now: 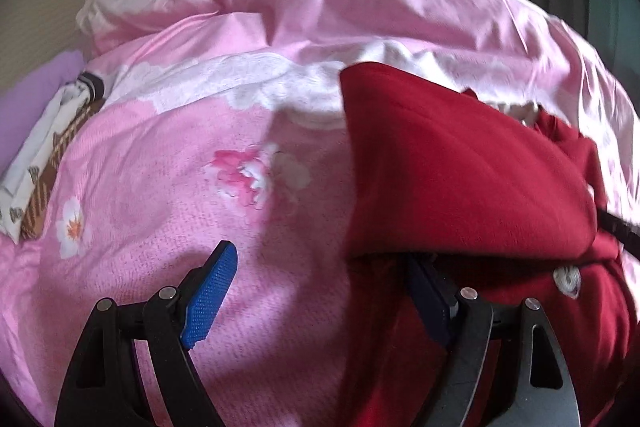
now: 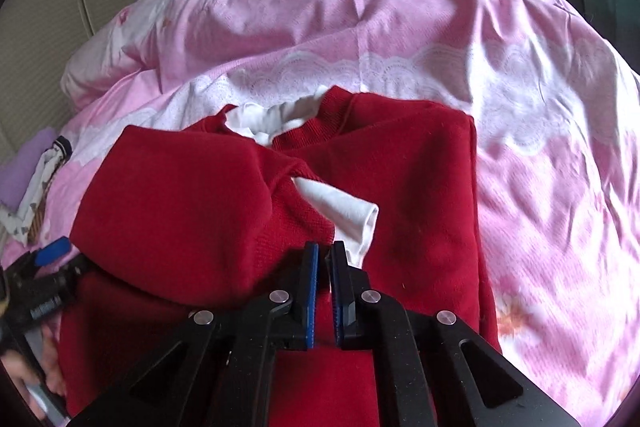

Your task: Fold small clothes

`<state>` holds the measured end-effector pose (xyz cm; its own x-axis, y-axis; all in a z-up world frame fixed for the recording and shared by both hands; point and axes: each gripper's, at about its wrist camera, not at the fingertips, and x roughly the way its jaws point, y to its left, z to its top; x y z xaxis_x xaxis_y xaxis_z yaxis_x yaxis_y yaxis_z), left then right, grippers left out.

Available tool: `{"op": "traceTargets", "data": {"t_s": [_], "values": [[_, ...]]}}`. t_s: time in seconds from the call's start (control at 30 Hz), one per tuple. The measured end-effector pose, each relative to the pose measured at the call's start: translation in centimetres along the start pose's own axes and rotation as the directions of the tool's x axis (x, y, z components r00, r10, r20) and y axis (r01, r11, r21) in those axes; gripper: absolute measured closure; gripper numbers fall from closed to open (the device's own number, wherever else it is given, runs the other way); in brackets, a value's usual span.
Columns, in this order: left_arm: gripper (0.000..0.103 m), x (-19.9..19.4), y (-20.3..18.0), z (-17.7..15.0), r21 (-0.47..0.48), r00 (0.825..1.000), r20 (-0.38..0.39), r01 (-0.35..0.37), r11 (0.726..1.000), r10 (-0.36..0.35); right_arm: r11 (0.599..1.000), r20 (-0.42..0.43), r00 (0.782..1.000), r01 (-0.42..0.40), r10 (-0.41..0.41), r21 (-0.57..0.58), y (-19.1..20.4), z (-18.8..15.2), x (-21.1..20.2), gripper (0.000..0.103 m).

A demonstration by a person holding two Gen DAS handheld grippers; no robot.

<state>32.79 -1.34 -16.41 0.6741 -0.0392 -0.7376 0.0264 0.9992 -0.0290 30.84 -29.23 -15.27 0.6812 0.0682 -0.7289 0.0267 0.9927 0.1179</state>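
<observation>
My right gripper (image 2: 324, 259) is clenched with nothing visibly pinched, right over the red sweater (image 2: 400, 179), whose collar-to-hem axis runs straight away from me; left gripper (image 1: 320, 267) gapes wide at its left folded edge.

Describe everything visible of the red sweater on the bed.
The red sweater is a small knit garment with a ribbed round neck and a white ruffled collar showing inside. It lies on the pink floral quilt, one side folded inward over the chest, with a white cuff poking out from under the fold. The right tongs are shut at its middle; the left tongs stand open at its edge.
</observation>
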Motion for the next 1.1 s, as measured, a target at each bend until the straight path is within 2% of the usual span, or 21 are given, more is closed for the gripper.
{"op": "traceTargets", "data": {"t_s": [0.13, 0.17, 0.23, 0.33, 0.5, 0.57, 0.67, 0.87, 0.97, 1.1], "values": [[0.02, -0.3, 0.4, -0.2, -0.008, 1.0, 0.022, -0.005, 1.0, 0.005, 1.0, 0.025, 1.0, 0.005, -0.005, 0.028, -0.6, -0.4, -1.4, 0.097], [0.02, -0.4, 0.5, -0.2, -0.011, 1.0, 0.029, -0.008, 1.0, 0.008, 0.999, 0.041, 0.999, 0.033, -0.034, 0.032, -0.8, -0.4, -2.0, 0.101], [0.02, -0.4, 0.9, -0.1, -0.026, 1.0, 0.03, -0.003, 1.0, 0.004, 0.999, 0.053, 0.998, 0.038, -0.039, 0.037, -1.3, -0.4, -2.2, 0.101], [0.02, -0.3, 0.8, -0.4, -0.039, 1.0, 0.019, 0.005, 0.999, -0.005, 0.999, -0.015, 1.0, 0.01, -0.009, 0.048, -1.9, -0.9, -0.7, 0.101], [0.02, -1.4, 0.3, -0.5, 0.002, 0.999, 0.05, -0.021, 1.0, 0.021, 0.999, -0.014, 1.0, 0.013, -0.012, 0.046, -1.6, -1.1, -0.8, 0.101], [0.02, -1.2, 0.8, -0.4, -0.017, 0.999, 0.032, -0.003, 1.0, 0.004, 0.998, -0.025, 1.0, 0.001, 0.0, 0.061, -1.8, -1.2, -0.5, 0.101], [0.021, -1.7, 0.8, -0.4, -0.022, 1.0, 0.024, 0.017, 1.0, -0.016, 0.997, 0.007, 1.0, -0.017, 0.017, 0.07, -1.9, -0.9, -1.6, 0.1], [0.021, -5.6, -1.0, 0.3, 0.019, 0.995, 0.089, 0.053, 0.998, -0.054, 0.996, 0.056, 0.998, -0.022, 0.017, 0.09, -2.3, 0.8, -3.3, 0.099], [0.021, -6.4, -2.3, 2.0, 0.043, 0.988, 0.125, 0.081, 0.996, -0.085, 0.994, 0.051, 0.998, -0.041, 0.036, 0.102, -2.4, 2.0, -2.7, 0.099], [0.021, -5.2, -4.0, 4.1, 0.077, 0.984, 0.132, 0.112, 0.991, -0.122, 0.994, 0.005, 0.999, -0.032, 0.032, 0.103, -2.8, 3.0, -0.7, 0.099]]}}
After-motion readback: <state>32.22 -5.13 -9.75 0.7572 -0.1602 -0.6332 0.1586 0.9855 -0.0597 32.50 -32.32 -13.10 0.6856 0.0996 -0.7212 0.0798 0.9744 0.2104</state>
